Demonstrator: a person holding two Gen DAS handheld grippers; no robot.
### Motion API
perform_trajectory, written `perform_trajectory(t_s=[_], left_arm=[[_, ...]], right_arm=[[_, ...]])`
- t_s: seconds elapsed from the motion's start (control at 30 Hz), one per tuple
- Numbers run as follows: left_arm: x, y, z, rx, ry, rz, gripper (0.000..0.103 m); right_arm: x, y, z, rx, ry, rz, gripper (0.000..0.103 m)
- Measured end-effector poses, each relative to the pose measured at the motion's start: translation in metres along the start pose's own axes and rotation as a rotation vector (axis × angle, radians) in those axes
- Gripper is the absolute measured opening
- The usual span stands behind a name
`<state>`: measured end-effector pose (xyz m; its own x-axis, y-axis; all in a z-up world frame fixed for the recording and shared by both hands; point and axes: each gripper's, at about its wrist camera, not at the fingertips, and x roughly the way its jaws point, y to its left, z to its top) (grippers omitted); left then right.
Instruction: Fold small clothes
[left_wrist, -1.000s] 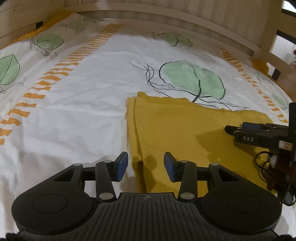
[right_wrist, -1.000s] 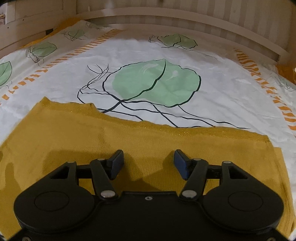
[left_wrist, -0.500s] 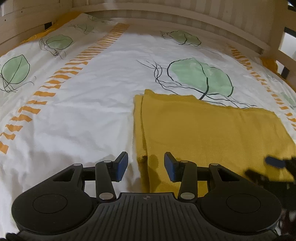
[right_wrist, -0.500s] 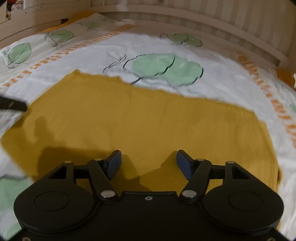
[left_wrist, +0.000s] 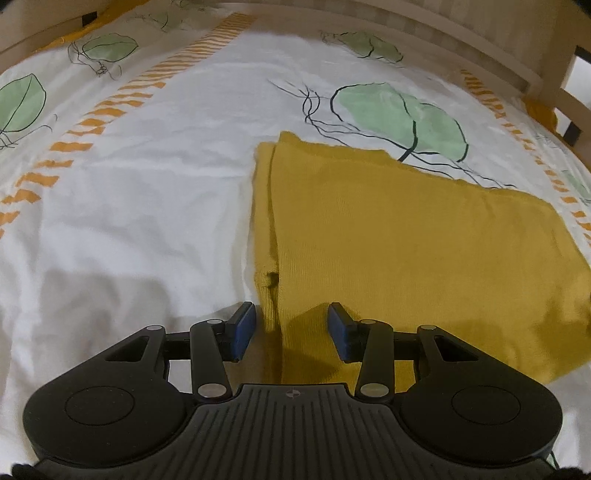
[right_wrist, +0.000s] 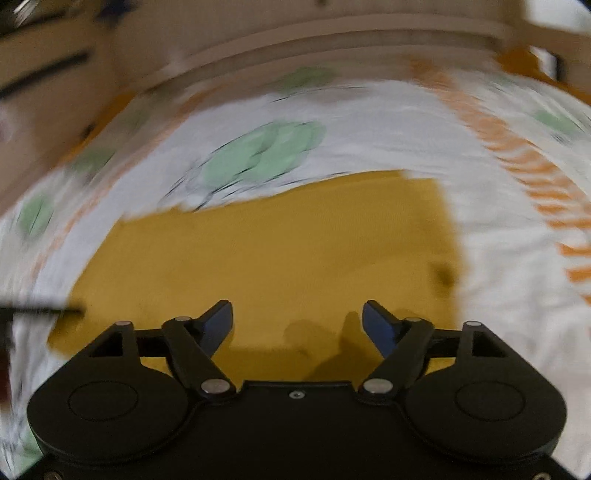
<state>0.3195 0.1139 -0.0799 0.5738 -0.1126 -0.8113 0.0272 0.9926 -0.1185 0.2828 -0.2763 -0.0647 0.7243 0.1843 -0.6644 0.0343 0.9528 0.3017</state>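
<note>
While the mustard-yellow garment (left_wrist: 406, 236) lies flat on the bed, folded into a rough rectangle, both tools hang just above it and neither one holds it. The garment rests on a white bedsheet (left_wrist: 147, 221) printed with green leaves and orange dashed stripes, and a pale wooden bed frame (left_wrist: 443, 33) runs along the far side.

The left gripper (left_wrist: 291, 330) points down at the near left side of the garment. Its blue pads (left_wrist: 243, 328) stand apart, with a moderate gap between them. Below that gap lies the left edge of the cloth, where a narrow lower layer shows beside the upper layer, with a small dark pucker in it. The pads do not press on the fabric. One pad is over the white sheet and the other over the yellow cloth.

The right gripper (right_wrist: 297, 328) is seen in a blurred picture, so small details of the sheet are not clear there. Its jaws have just been opening and now stand wide apart, with nothing between them. Under it is the near part of the garment (right_wrist: 277, 251), whose right edge lies against the white sheet (right_wrist: 509, 258). At the left border of this view a thin dark shape crosses the edge of the cloth, and I cannot tell what it is.
</note>
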Motion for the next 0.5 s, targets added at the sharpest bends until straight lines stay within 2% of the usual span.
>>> perform_trajectory(t_s=[0.13,0.3,0.4,0.5], left_arm=[[0.001,-0.001,-0.002,0.008,0.002,0.003,0.044],[0.002,-0.001,-0.002,0.010,0.003,0.001,0.046],[0.002,-0.002,-0.003,0.014,0.001,0.002,0.046],[0.003,-0.001,-0.002,0.015,0.001,-0.001,0.047]], right_arm=[[0.003,-0.041,0.016,0.085,-0.029,-0.037,0.080],[0.011,-0.057,0.034,0.149,-0.076,0.105,0.080],[0.027,-0.066,0.043,0.221,-0.056,0.170,0.080],[0.043,-0.075,0.040,0.295,0.004,0.211,0.080]])
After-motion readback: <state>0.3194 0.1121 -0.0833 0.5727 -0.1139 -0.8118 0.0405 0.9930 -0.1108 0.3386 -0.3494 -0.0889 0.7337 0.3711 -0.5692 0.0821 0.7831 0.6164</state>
